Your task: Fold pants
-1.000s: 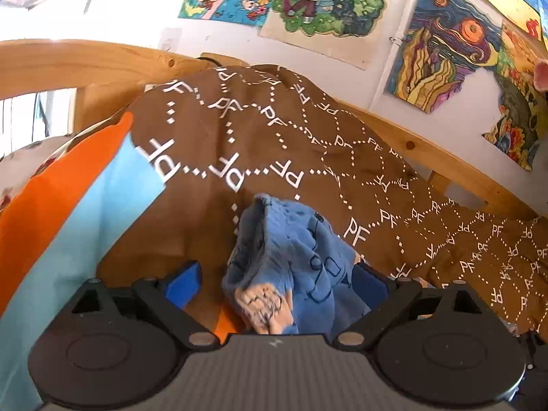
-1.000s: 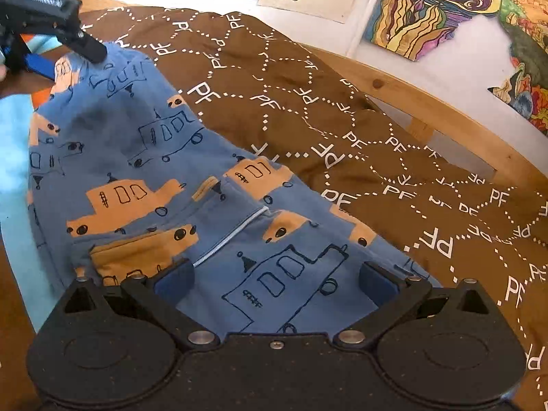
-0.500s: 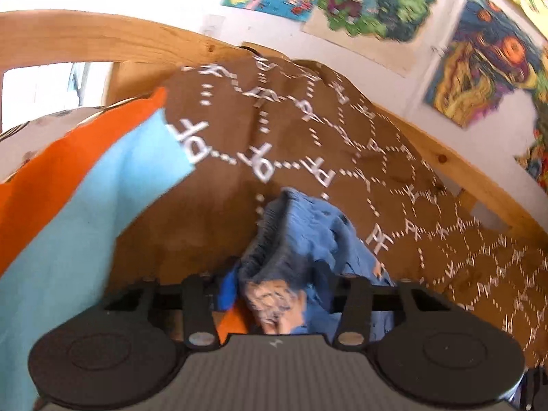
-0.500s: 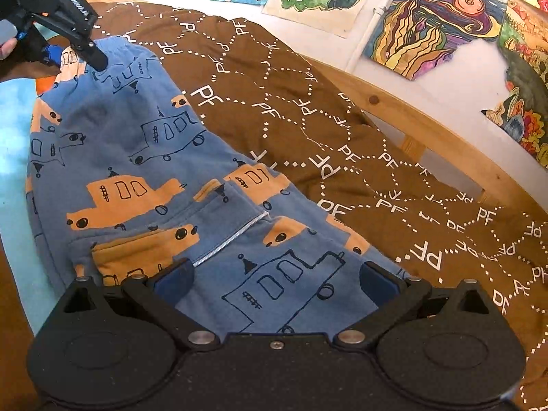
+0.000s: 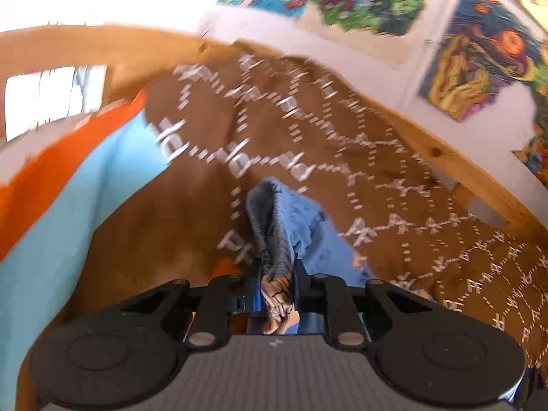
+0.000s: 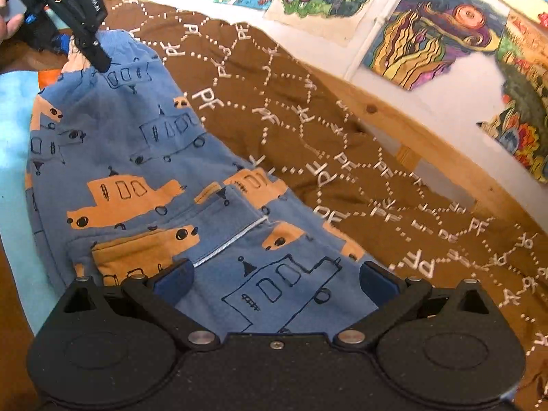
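Left gripper (image 5: 276, 286) just closing, clamping bunched end of pants (image 6: 144, 185) lying on brown blanket (image 6: 308, 130); right gripper (image 6: 275, 279) gaping over other end, holding nothing. Risk: thin bite slipping, one-sided lift skewing fold.

Blue pants (image 6: 144, 171) with orange boat print, spread flat, far corner bunched

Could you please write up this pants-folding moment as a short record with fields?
garment: blue pants with orange and outlined vehicle prints, lying on a brown blanket
left gripper: jaws have just been closing, now clamped on a bunched edge of the pants
right gripper: open, pads apart above the near end of the pants, gripping nothing
under the pants: light blue cloth at the left
backdrop: wooden bed rail, drawings on the wall
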{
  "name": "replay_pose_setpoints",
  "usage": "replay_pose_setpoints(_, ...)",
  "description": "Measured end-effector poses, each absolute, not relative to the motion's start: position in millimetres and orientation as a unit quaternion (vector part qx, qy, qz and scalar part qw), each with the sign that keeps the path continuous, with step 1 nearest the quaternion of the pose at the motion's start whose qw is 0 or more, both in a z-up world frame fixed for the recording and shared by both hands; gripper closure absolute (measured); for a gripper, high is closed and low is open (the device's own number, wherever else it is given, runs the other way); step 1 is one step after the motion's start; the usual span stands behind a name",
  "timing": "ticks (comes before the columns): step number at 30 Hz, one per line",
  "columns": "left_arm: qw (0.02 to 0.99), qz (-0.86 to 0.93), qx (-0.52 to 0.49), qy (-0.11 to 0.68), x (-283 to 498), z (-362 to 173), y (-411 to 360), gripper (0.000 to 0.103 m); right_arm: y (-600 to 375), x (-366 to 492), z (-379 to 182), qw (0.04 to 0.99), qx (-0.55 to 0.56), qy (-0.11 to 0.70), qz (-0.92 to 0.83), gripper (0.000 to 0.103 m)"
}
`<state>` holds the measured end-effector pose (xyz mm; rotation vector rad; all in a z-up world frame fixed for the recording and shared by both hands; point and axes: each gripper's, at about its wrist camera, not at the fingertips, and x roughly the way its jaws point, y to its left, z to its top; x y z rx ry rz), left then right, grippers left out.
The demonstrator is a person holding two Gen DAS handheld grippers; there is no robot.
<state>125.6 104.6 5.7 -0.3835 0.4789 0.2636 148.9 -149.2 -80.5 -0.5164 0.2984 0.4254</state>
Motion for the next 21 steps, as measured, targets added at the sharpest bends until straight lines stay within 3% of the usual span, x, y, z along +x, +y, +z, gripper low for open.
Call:
replay_pose_setpoints(2,0.954,0.112,-0.168,0.22,120.4,17.4,90.3,0.085,-161.3,141.0,-58.2,0.948,-0.212,0.12,0.205,0.007)
replay_pose_setpoints(5,0.97,0.08,-0.119,0.198,113.6,33.7,64.7,0.085,-187.3,136.8,-11.6,0.963,-0.144,0.089,0.21,0.001)
replay_pose_setpoints(10,0.983,-0.001,-0.041,0.176,108.5,53.1,5.8,0.085,-228.9,139.5,27.5,0.955,-0.156,0.141,0.211,0.001)
replay_pose_setpoints(15,0.978,-0.095,0.011,0.185,117.0,50.5,-62.6,0.085,-290.5,132.7,42.0,0.963,-0.101,0.175,0.176,0.001)
replay_pose_setpoints(21,0.954,-0.15,0.098,0.241,139.9,11.2,-146.9,0.085,-346.6,141.4,20.8,0.969,0.009,0.201,0.14,0.001)
